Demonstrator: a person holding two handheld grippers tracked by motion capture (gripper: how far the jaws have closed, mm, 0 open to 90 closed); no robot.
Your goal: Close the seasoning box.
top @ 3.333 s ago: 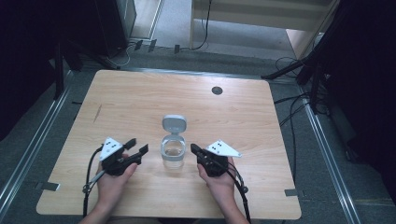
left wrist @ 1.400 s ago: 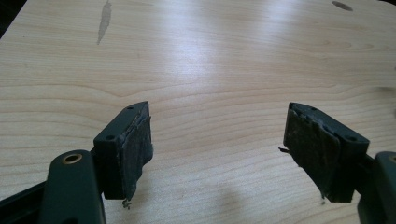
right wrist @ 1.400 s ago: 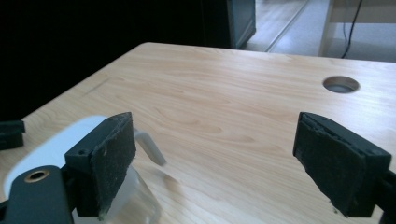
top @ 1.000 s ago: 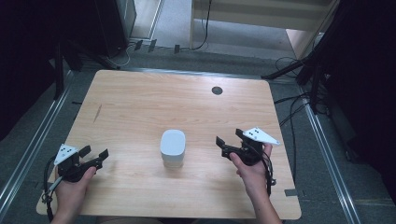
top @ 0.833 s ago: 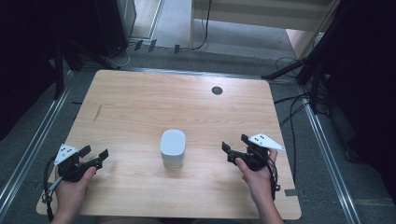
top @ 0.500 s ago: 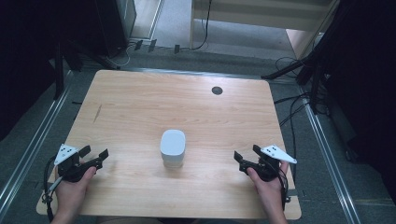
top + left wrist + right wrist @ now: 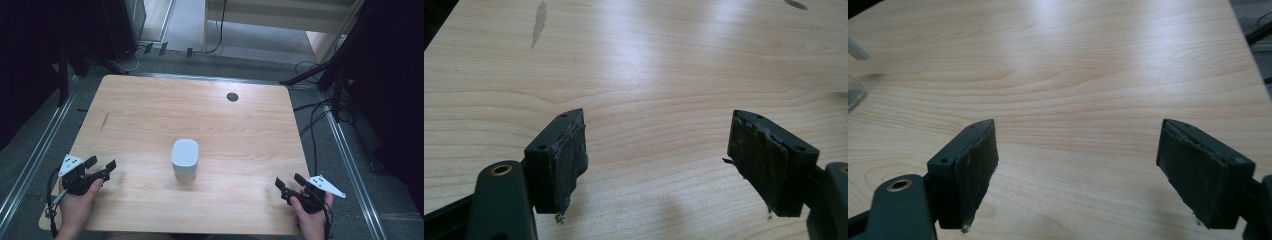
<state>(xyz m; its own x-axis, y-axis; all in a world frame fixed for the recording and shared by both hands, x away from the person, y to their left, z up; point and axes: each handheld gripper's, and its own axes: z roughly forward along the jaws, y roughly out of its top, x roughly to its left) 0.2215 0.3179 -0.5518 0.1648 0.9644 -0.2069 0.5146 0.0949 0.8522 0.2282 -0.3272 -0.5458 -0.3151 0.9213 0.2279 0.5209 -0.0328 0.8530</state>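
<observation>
Small lidded container (image 7: 185, 159) sat mid-surface (image 7: 240, 125), lid on and looking squarely seated, so probably wrapping up here. Left claw (image 7: 100, 169) parked well off to the container's left near the front edge, jaws spread wide, holding nothing; same story in the left gripper view (image 7: 659, 165), just bare wood between the pads. Right claw (image 7: 289, 184) well off to the container's right and nearer the front, also gaping and empty (image 7: 1078, 170). Best way to finish cleanly, judging from this: keep both claws low and clear, no sweeping back past the container, cables kept off it. Hard to make out: contents, hidden by the lid; container cut off at the right gripper view's left edge, only a clear sliver (image 7: 854, 95).
</observation>
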